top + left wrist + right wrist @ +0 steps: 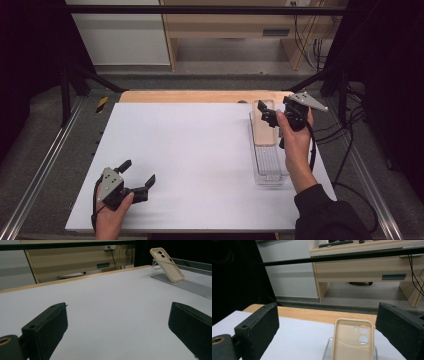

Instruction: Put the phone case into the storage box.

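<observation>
Wooden desk (362, 267) — grey floor (225, 67) behind.

A big white board (195, 165) lies flat on the bench (190, 96), and a strip of light wood shows at the far edge. Behind it stands a wooden desk (362, 267) with a grey handle (393, 276) on its drawer. Black cables (312, 47) hang down beside the desk. The floor (225, 67) is grey. A black bar (200, 9) runs across the top.

black claws (137, 176) with grey triangular plates, trailing cables, dark sleeve (327, 212).
</observation>
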Demonstrator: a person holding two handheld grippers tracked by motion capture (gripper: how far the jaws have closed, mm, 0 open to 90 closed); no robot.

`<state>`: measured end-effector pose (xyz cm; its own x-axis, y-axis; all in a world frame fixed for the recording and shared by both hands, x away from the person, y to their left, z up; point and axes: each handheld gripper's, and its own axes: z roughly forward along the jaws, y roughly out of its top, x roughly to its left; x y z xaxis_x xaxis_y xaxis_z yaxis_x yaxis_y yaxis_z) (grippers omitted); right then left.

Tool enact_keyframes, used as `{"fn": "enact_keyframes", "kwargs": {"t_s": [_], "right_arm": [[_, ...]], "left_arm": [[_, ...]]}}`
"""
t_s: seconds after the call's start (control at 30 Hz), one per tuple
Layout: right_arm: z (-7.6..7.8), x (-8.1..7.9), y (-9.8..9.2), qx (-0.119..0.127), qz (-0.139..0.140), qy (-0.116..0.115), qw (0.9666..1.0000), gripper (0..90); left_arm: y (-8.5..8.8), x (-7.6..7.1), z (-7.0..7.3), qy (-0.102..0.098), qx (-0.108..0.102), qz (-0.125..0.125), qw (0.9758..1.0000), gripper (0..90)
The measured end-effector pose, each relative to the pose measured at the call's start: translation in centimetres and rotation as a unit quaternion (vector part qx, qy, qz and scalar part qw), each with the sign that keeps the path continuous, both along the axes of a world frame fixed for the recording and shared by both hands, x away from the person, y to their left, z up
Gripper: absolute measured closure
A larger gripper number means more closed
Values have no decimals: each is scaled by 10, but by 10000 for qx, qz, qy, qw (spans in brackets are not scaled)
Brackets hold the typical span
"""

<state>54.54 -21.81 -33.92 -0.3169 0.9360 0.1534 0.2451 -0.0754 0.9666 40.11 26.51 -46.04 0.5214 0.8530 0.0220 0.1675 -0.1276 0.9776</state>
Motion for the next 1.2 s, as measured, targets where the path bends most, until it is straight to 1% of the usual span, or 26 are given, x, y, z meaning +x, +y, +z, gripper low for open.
{"fn": "enact_keyframes", "kwargs": {"t_s": [0.23,0.37,0.47,0.67,0.97,1.2], "right_arm": [[2,-4,-6,33,-26,-130,9999,62],[3,-6,-7,-22,-34,-257,9997,65],[3,-8,-7,-123,-66,-391,9991,65],[4,-10,-9,-185,-80,-536,9984,65],[5,-15,-13,-140,16,-603,9981,64],[5,-20,-15,-198,98,-657,9976,64]], "left_arm": [[0,0,0,10,9,-4,10000,25],[1,0,0,10,15,-14,10000,24],[1,0,0,6,22,-21,10000,24],[3,1,0,-10,36,-25,10000,25],[4,0,0,-28,45,-21,10000,25],[4,0,0,-32,48,-16,10000,26]]}}
